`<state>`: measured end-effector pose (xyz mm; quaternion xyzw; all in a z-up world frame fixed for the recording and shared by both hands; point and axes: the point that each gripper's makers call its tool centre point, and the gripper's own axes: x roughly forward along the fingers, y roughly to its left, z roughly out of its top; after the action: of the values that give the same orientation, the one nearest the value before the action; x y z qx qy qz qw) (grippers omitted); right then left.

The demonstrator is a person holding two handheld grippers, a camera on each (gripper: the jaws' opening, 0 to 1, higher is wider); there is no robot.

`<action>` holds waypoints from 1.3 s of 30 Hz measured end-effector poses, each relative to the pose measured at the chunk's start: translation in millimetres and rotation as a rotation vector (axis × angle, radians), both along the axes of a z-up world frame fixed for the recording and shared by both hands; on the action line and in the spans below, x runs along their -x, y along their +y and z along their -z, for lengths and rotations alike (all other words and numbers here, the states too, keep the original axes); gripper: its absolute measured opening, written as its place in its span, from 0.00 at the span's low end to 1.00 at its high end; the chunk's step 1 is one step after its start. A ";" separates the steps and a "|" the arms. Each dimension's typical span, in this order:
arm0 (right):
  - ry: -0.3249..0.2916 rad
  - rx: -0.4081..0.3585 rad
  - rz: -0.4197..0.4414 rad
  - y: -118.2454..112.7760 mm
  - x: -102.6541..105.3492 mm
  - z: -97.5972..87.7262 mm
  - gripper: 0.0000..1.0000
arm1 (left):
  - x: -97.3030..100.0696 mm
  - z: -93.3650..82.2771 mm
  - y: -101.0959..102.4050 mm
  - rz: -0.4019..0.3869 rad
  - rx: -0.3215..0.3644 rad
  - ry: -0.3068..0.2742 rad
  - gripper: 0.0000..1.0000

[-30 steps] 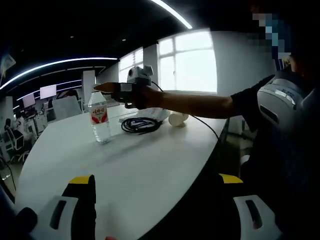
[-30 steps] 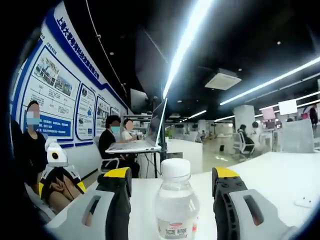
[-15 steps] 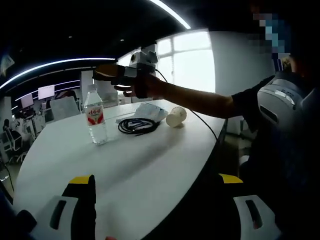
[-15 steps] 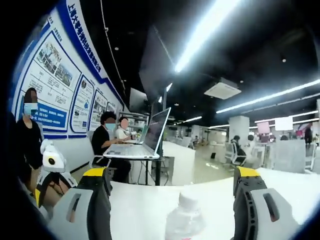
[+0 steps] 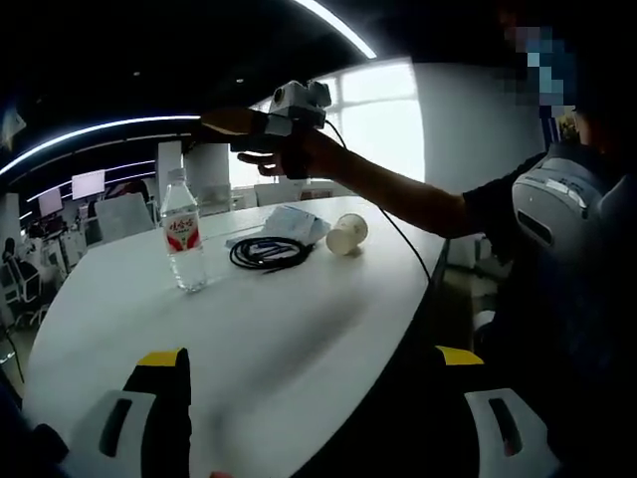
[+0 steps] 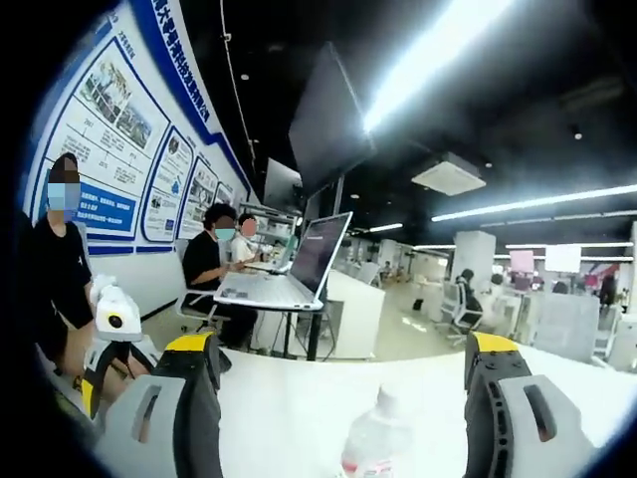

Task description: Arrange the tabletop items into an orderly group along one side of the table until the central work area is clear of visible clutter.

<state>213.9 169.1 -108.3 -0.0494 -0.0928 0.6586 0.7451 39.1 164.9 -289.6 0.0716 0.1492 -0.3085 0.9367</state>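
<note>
White oval table (image 5: 279, 339) carried a water bottle (image 5: 181, 244) standing upright, a coiled black cable (image 5: 267, 254) beside it and a tipped paper cup (image 5: 345, 235) just past the cable. Right gripper (image 5: 234, 123) hung above the bottle, jaws wide and empty. Left gripper (image 5: 309, 363) waited low, jaws wide, empty.

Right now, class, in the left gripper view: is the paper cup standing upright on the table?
No: the paper cup lies on its side on the white table, beside the coiled black cable.
</note>
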 end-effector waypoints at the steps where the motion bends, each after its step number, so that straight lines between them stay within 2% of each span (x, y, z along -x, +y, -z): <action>1: -0.003 0.005 0.004 -2.9 1.6 -1.4 1.00 | -0.6 -0.1 -0.7 0.003 0.000 0.000 1.00; 5: -0.010 -0.003 0.024 -13.0 -0.5 -12.1 1.00 | -3.7 -0.3 -3.3 0.008 0.000 0.001 1.00; 11: -0.037 -0.001 0.047 -31.3 -2.5 -16.1 1.00 | -7.0 -1.5 -8.7 0.020 0.000 -0.001 1.00; 25: -0.027 0.018 0.133 -85.8 -16.6 -11.1 1.00 | -16.3 -6.2 -19.2 0.039 -0.002 -0.013 1.00; 39: -0.002 0.031 0.185 -121.2 -21.1 -2.5 1.00 | -23.4 -11.9 -27.0 0.052 -0.016 -0.022 1.00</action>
<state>235.0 48.0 -105.8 -0.0699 -0.0784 0.5880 0.8020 62.5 138.0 -277.7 0.0863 0.1396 -0.3306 0.9294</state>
